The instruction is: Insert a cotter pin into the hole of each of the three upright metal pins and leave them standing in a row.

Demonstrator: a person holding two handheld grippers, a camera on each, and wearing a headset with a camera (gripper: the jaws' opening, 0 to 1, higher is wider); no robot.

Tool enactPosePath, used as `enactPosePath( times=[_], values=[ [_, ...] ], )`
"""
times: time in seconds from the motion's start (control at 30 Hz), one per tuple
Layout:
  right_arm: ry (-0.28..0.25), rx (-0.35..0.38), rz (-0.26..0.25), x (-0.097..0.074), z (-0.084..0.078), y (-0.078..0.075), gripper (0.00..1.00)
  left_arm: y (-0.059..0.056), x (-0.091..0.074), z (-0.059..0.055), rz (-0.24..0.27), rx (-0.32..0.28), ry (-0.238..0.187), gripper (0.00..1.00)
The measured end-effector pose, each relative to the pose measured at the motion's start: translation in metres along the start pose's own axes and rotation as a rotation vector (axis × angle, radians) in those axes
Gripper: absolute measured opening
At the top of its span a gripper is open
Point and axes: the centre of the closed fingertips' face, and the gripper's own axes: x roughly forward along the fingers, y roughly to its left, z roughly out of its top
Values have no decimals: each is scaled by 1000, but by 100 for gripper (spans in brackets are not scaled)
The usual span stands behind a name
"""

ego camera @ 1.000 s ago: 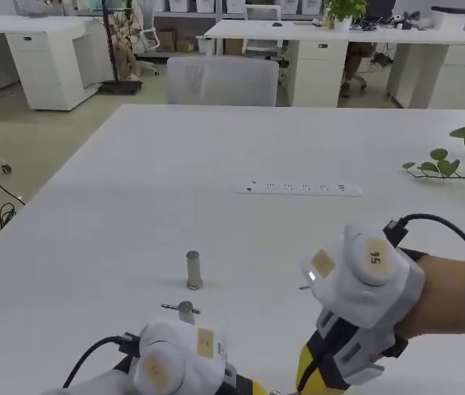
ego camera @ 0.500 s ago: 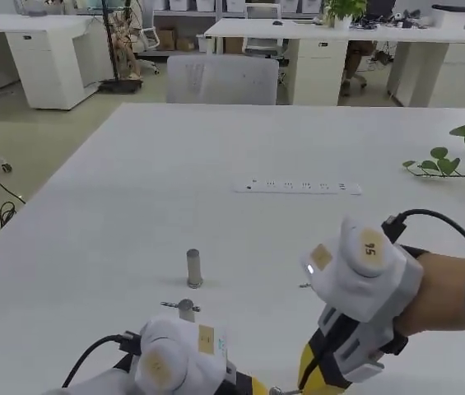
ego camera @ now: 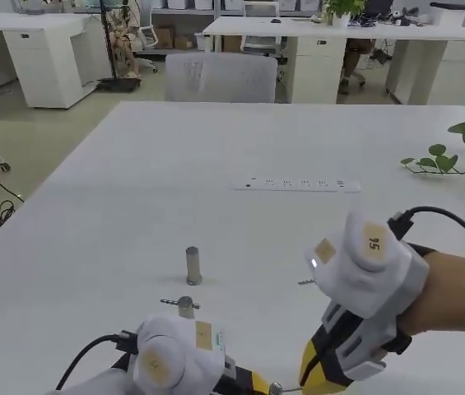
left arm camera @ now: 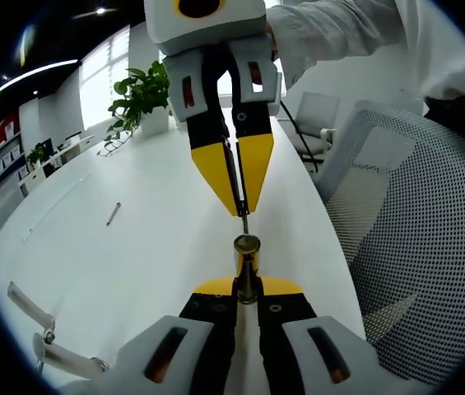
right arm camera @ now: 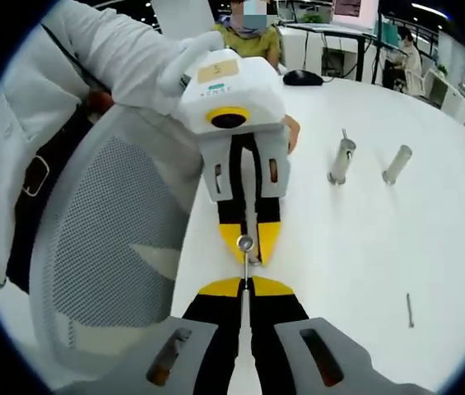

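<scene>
**Left tongs [ego camera: 258, 385] and right tongs [ego camera: 306, 380] tip to tip at the desk edge**

Head view: both tongs sit at the near edge of the white desk [ego camera: 216, 156], their yellow tips facing each other. A round sticker on the right tongs' white housing reads as 54. The print on the tan stickers is too small to read. Beyond the left tongs a pinned metal pin [ego camera: 185, 308] stands upright with a fitted cotter pin [ego camera: 169, 304] through it. Just behind it stands a bare metal pin [ego camera: 192, 266]. A loose cotter pin [ego camera: 306, 281] lies flat to their right, and a power strip [ego camera: 298, 185] lies further back.

Left gripper view: the left tongs [left arm camera: 246, 290] are clamped on the held metal pin [left arm camera: 246, 247]. The right tongs [left arm camera: 240, 202] face them from above, pinched tight on the held cotter pin [left arm camera: 244, 219]. Its tip is at the pin's head, but I cannot tell whether it is in the hole.

Right gripper view: the right tongs [right arm camera: 246, 288] are closed on the thin held cotter pin [right arm camera: 246, 265]. It reaches the round head of the held metal pin [right arm camera: 245, 243], which the left tongs grip. The sticker on the left housing has small, unreadable print. The other two metal pins stand near each other to the right.
</scene>
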Motion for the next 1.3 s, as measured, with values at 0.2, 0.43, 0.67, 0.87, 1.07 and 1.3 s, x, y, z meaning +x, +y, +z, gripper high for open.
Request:
enactPosePath(
  times=[0.2, 0.43, 0.67, 0.87, 1.07, 1.3],
  values=[
    [21, -33, -24, 0, -1, 3, 4, -1, 0, 0, -2, -12, -6, 6],
    [-2, 6, -28, 3, -1, 2, 4, -1, 1, 1, -2, -8, -7, 6],
    [-9, -3, -32, 6, 4, 1, 4, -1, 2, 1, -4, -7, -7, 6],
    [-14, -8, -32, 10, 9, 1, 4, -1, 2, 1, -5, -7, -8, 6],
    [-13, -15, -32, 12, 13, 1, 4, -2, 2, 2, -7, -4, -7, 6],
    [-8, -34, -28, 12, 13, 2, 5, -2, 2, 2, -7, -3, -9, 6]
  ],
)
